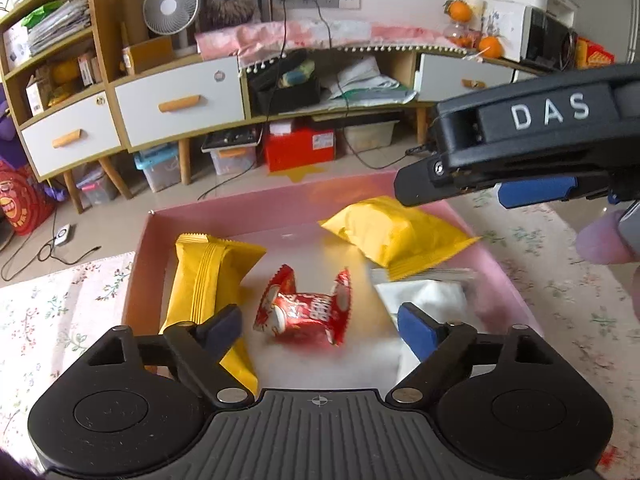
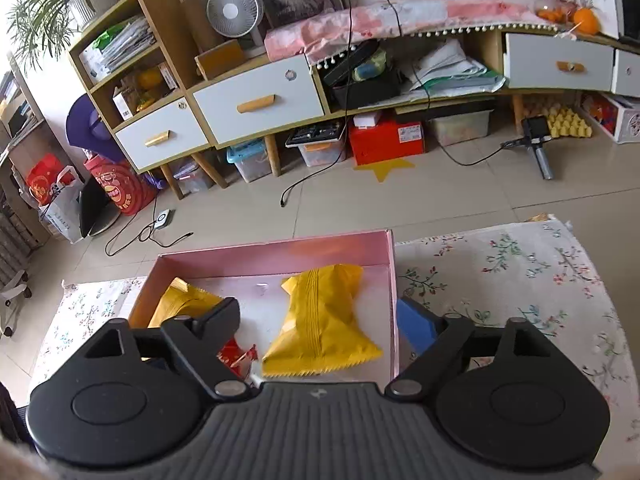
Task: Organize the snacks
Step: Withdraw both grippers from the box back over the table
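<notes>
Left gripper [image 1: 320, 322] spread over red candy [image 1: 306, 310] | right gripper [image 2: 320, 316] spread, empty, above yellow pack [image 2: 320, 316] | risk: crowded pink box [image 1: 136, 272], closing may snag neighbouring wrappers.

Inside the pink box [image 1: 140, 264], bare floor lies open at the far middle, between two yellow packets [image 1: 208, 280] [image 1: 396, 232]. A red candy wrapper [image 1: 304, 308] blocks the near middle, a white packet [image 1: 424, 296] the near right. The box walls hem every side.

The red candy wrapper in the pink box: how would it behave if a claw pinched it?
The red candy wrapper has crinkled twisted ends, so it probably crushes and flexes. It looks small and light, likely sliding on the pink box floor if nudged. Glossy film may slip.
</notes>
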`<action>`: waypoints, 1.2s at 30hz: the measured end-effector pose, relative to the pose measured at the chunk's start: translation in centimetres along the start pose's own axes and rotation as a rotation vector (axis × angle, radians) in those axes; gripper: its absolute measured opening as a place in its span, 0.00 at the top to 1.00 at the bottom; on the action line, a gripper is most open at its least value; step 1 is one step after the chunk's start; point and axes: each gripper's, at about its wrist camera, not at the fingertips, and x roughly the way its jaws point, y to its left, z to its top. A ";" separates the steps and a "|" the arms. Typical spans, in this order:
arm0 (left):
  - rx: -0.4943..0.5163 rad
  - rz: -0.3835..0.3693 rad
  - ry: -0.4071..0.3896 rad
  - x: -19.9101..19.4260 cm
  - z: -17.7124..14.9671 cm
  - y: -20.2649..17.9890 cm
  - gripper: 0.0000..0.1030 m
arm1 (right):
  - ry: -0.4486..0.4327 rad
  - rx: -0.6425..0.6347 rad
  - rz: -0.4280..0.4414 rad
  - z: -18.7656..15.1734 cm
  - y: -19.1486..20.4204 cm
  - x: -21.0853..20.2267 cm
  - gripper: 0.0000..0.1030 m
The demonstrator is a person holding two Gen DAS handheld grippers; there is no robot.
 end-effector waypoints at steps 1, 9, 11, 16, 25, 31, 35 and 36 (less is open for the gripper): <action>-0.002 -0.003 0.000 -0.5 -0.1 -0.1 0.15 | -0.002 -0.005 -0.005 -0.1 0.1 -0.3 0.13; -0.012 0.002 0.006 -5.3 -1.6 -0.8 0.08 | -0.014 -0.019 -0.013 -1.5 1.1 -4.2 0.07; -0.011 0.015 0.008 -6.4 -2.1 -1.0 0.07 | -0.015 -0.019 -0.012 -1.9 1.3 -5.2 0.05; -0.012 0.032 0.026 -8.5 -3.5 -1.0 0.06 | -0.014 -0.062 -0.031 -3.0 1.7 -7.2 0.03; -0.042 0.072 0.062 -12.0 -7.0 0.0 0.04 | -0.025 -0.044 -0.027 -6.6 0.7 -9.6 0.00; -0.070 0.107 0.096 -13.7 -8.9 1.3 0.04 | -0.022 -0.094 -0.080 -9.0 0.9 -10.1 0.00; -0.141 0.098 0.120 -14.5 -10.2 2.5 0.04 | -0.026 -0.100 -0.097 -10.4 1.0 -10.6 0.00; -0.152 0.094 0.126 -14.6 -10.5 2.7 0.04 | -0.026 -0.091 -0.093 -10.9 0.9 -10.7 0.00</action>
